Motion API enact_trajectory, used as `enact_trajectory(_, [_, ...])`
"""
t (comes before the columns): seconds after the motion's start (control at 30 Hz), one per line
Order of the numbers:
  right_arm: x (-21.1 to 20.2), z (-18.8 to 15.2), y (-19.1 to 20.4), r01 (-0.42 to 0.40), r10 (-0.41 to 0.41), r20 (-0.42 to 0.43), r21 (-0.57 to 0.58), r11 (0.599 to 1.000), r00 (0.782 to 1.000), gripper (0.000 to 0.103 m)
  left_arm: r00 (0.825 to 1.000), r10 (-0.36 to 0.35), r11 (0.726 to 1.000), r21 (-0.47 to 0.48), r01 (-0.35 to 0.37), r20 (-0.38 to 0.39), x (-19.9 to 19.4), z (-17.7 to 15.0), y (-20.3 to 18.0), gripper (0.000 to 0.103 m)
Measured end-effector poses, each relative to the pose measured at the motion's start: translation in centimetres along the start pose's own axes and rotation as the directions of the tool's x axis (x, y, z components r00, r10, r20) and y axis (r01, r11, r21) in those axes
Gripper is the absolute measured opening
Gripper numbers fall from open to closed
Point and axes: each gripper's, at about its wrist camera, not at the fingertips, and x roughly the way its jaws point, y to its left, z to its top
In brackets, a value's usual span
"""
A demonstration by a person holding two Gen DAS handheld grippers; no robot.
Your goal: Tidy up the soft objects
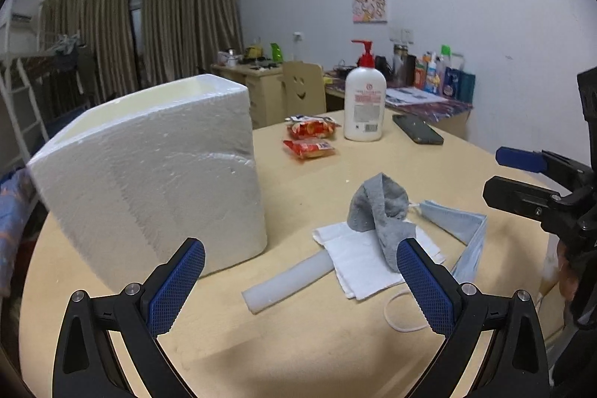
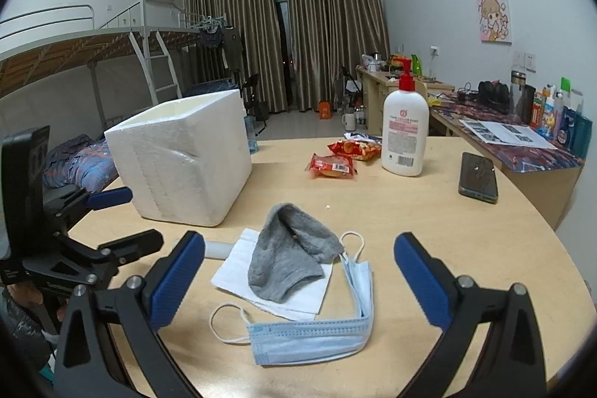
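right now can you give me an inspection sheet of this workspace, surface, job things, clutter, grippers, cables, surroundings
Surface: round wooden table, bare in front of the phone.
Job's things: grey sock lies on white folded cloth; blue face mask beside them; white foam box open-topped, upright.
Clutter: lotion bottle, two snack packets, phone, white tube.
Grippers: left gripper open, empty; right gripper open, empty, above the sock.
Cables: nothing seen on the table.
Surroundings: curtains, bunk bed, cluttered desk.
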Motion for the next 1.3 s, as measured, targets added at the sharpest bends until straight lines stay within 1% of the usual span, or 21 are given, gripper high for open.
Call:
enact_trajectory(0.1, [0.8, 0.0, -0.2, -0.007, 0.007, -0.017, 0.003, 1.000, 1.000, 0.103, 0.999, -0.038, 0.999, 0.016, 0.038, -0.022, 1.2, 0.0, 0.8, 0.102])
enact_trajectory(0.2, [1.4, 0.1, -0.2, -0.021, 0.021, -0.034, 0.007, 1.000, 0.999, 0.103, 0.995, -0.075, 0.997, 0.024, 0.077, -0.062, 2.4, -0.2, 1.5, 0.097])
enact_trajectory(0.3, [2.0, 0.1, -0.1, -0.028, 0.028, -0.048, 0.003, 1.000, 0.998, 0.103, 0.984, -0.130, 0.990, 0.042, 0.136, -0.118, 3.8, -0.6, 2.0, 0.089])
enact_trajectory(0.4, [2.6, 0.1, -0.1, -0.037, 0.037, -0.059, 0.004, 0.999, 0.998, 0.103, 0.975, -0.149, 0.987, 0.032, 0.156, -0.164, 4.8, -0.9, 2.6, 0.080])
enact_trajectory(0.53, [3.2, 0.1, -0.1, -0.049, 0.049, -0.070, 0.011, 0.999, 0.996, 0.103, 0.964, -0.160, 0.986, 0.020, 0.168, -0.210, 5.8, -1.4, 3.2, 0.071])
enact_trajectory(0.63, [3.7, 0.1, -0.1, -0.048, 0.049, -0.082, 0.013, 0.999, 0.995, 0.103, 0.962, -0.150, 0.986, 0.040, 0.164, -0.229, 5.9, -1.7, 3.2, 0.069])
enact_trajectory(0.73, [4.3, 0.1, -0.1, -0.048, 0.049, -0.097, 0.009, 0.999, 0.994, 0.103, 0.956, -0.173, 0.982, 0.036, 0.186, -0.238, 6.0, -1.8, 3.6, 0.065])
enact_trajectory(0.9, [5.7, 0.1, -0.1, -0.042, 0.042, -0.134, 0.002, 0.999, 0.990, 0.103, 0.938, -0.188, 0.979, 0.023, 0.203, -0.291, 6.8, -2.1, 4.0, 0.063])
enact_trajectory(0.97, [6.1, 0.1, 0.0, -0.042, 0.042, -0.146, 0.000, 0.999, 0.988, 0.103, 0.932, -0.188, 0.979, 0.017, 0.203, -0.309, 7.1, -2.2, 4.2, 0.060])
enact_trajectory(1.03, [6.4, 0.0, 0.0, -0.046, 0.044, -0.151, -0.005, 0.999, 0.988, 0.103, 0.931, -0.177, 0.981, 0.022, 0.194, -0.320, 7.3, -2.2, 4.2, 0.054])
enact_trajectory(1.1, [6.5, 0.0, 0.0, -0.054, 0.052, -0.155, -0.005, 0.999, 0.987, 0.103, 0.934, -0.161, 0.982, 0.041, 0.184, -0.320, 7.3, -2.2, 4.2, 0.051])
enact_trajectory(1.2, [6.9, -0.1, 0.0, -0.059, 0.057, -0.162, -0.006, 0.998, 0.985, 0.103, 0.933, -0.153, 0.980, 0.070, 0.185, -0.325, 7.3, -2.3, 4.1, 0.050])
enact_trajectory(1.3, [7.4, 0.0, 0.0, -0.057, 0.055, -0.173, -0.006, 0.998, 0.983, 0.103, 0.935, -0.145, 0.977, 0.101, 0.187, -0.325, 6.9, -2.4, 3.8, 0.043])
